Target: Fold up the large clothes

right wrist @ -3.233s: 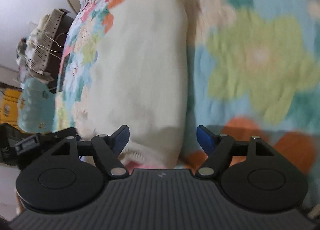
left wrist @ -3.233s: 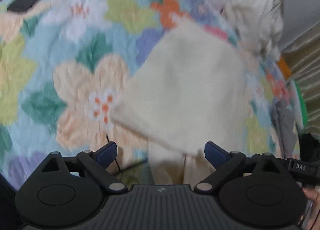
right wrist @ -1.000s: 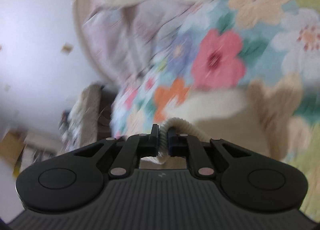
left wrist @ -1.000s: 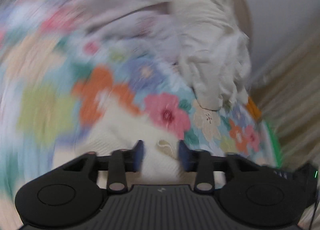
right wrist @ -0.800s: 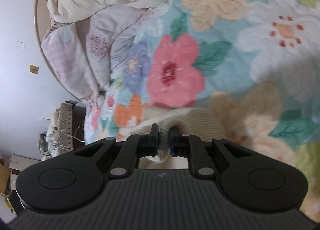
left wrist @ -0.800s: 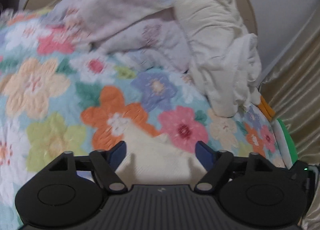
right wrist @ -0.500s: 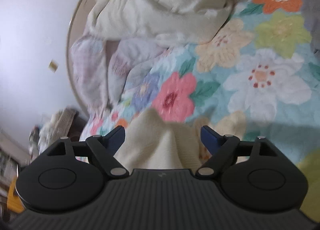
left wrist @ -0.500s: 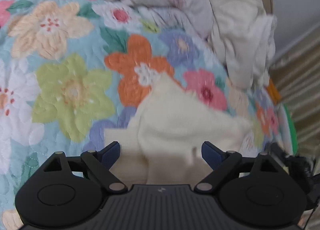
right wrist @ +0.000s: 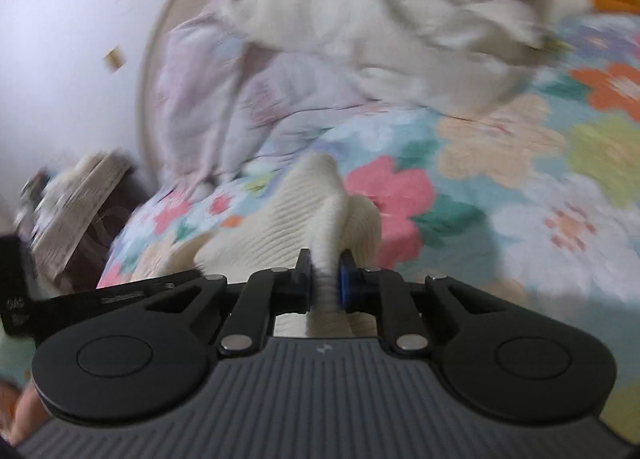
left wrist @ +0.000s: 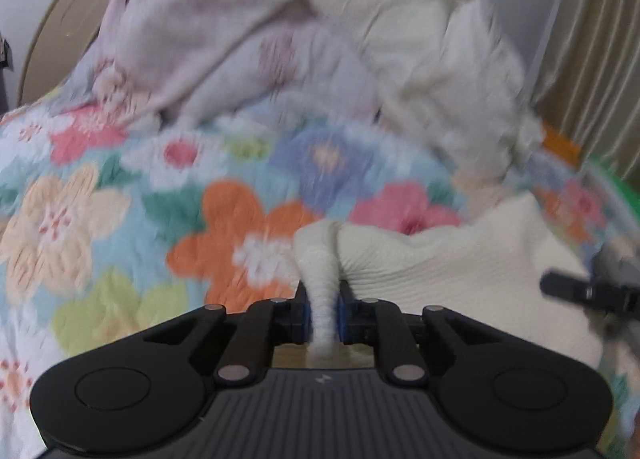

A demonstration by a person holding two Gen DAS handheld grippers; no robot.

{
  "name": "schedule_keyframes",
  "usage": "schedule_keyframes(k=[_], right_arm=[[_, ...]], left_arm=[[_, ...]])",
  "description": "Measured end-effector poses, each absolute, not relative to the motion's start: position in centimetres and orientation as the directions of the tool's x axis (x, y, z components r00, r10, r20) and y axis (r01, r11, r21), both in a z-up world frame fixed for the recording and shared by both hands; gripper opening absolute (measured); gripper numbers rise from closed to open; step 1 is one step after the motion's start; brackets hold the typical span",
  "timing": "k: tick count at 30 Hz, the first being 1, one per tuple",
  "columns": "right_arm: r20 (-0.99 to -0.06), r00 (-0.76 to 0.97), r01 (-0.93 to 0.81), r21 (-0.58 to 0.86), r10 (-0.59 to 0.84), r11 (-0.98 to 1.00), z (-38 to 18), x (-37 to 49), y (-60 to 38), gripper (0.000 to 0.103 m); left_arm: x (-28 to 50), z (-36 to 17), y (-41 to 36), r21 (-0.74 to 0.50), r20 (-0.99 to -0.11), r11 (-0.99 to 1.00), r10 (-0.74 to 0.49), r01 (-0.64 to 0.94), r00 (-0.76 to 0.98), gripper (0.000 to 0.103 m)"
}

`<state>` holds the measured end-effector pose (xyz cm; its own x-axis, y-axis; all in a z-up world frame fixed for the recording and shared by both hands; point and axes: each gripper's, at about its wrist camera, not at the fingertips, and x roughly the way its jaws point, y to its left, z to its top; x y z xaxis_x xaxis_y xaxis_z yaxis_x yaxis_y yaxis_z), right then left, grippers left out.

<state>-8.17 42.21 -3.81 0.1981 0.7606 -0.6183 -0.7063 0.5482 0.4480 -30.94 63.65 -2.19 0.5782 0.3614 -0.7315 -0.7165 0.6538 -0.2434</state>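
Note:
A cream ribbed knit garment (left wrist: 452, 271) lies on the flowered quilt (left wrist: 100, 219). My left gripper (left wrist: 323, 317) is shut on a bunched edge of it, and the fabric rises in a roll between the blue pads. In the right wrist view the same cream garment (right wrist: 280, 215) is pinched by my right gripper (right wrist: 325, 287), also shut, with a fold standing up above the pads. The right gripper's body (left wrist: 588, 291) shows at the right edge of the left view, and the left gripper's body (right wrist: 100, 297) at the left of the right view.
A pile of pale pink and cream bedding (left wrist: 300, 39) is heaped at the head of the bed against a curved headboard (right wrist: 160, 39). A dark bedside stand with clutter (right wrist: 72, 211) is at the left. Beige curtains (left wrist: 592, 59) hang at the right. A hand (right wrist: 20, 411) holds the right gripper.
Half a second ago both grippers were open over the garment. Now both have shut on its edge, and the view has tipped up toward the headboard.

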Motion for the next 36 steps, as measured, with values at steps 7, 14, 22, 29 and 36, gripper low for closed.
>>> schedule_keyframes(k=[7,14,22,29,36], right_arm=[[-0.735,0.159,-0.557,0.485,0.659,0.674,-7.5,-6.7,41.0,0.048],[-0.670,0.104,-0.344,0.669,0.735,0.659,-5.2,-7.4,34.7,0.084],[-0.489,-0.021,0.076,0.869,0.872,0.489,-10.5,-12.3,33.6,0.088],[-0.552,0.090,0.121,0.832,0.829,0.541,-11.8,-11.7,37.3,0.088],[-0.561,0.169,0.075,0.827,0.811,0.556,-12.1,-9.3,39.2,0.089]], left_arm=[[-33.7,-2.0,63.9,-0.255,-0.850,0.553,0.262,-0.793,0.456,0.071],[-37.4,-2.2,63.5,-0.517,-0.829,0.359,0.018,-0.777,0.559,0.097],[-35.4,-7.9,62.3,-0.687,-0.726,0.085,-0.051,-0.721,0.686,0.102],[-33.5,-9.2,63.0,-0.657,-0.729,0.221,0.061,-0.721,0.682,0.033],[-32.4,-9.5,63.4,-0.663,-0.709,0.268,0.078,-0.699,0.701,0.064]])
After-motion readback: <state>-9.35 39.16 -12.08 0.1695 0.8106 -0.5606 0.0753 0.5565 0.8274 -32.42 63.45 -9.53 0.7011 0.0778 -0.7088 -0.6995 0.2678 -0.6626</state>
